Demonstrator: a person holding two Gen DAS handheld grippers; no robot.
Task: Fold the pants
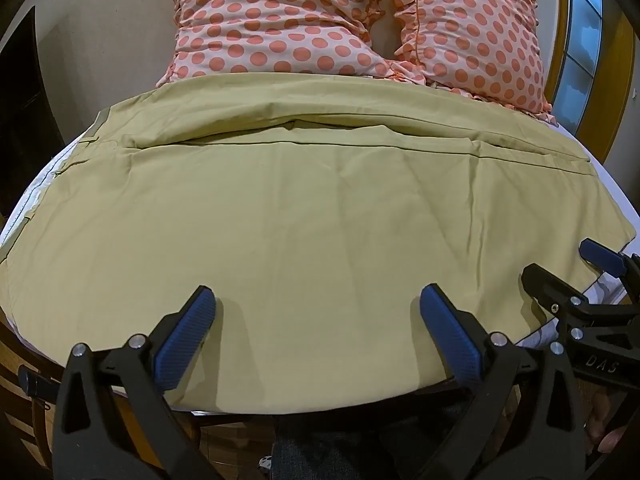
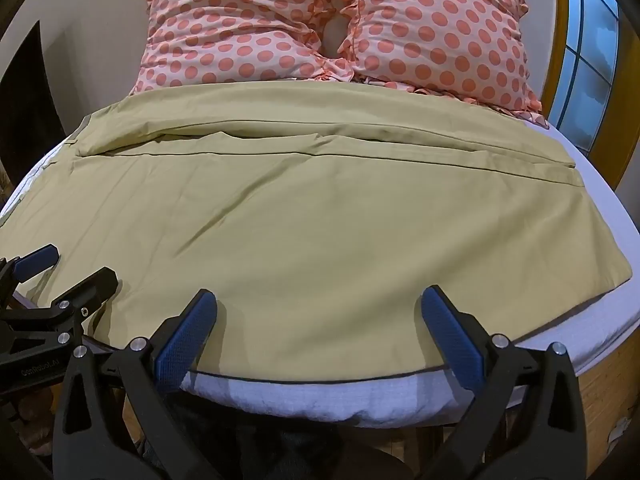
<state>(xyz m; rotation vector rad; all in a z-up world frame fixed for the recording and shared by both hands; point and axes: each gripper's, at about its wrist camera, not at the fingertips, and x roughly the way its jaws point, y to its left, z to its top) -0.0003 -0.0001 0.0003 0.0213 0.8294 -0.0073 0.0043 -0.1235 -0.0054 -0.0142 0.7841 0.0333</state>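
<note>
Both the left tongs [image 1: 318, 300] and right tongs [image 2: 319, 304] hover wide open, holding nothing, over the near edge of the pants [image 1: 304, 208]. These lie flat across the bed [image 2: 304, 396], with pillows [image 2: 320, 20] at twelve o'clock. A fold seems about to start; next, each should pinch the near hem.

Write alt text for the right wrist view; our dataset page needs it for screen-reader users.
Khaki pants lie spread flat across a white bed, with the open right gripper over their near edge. Two polka-dot pillows sit behind; the left gripper shows at left.
</note>
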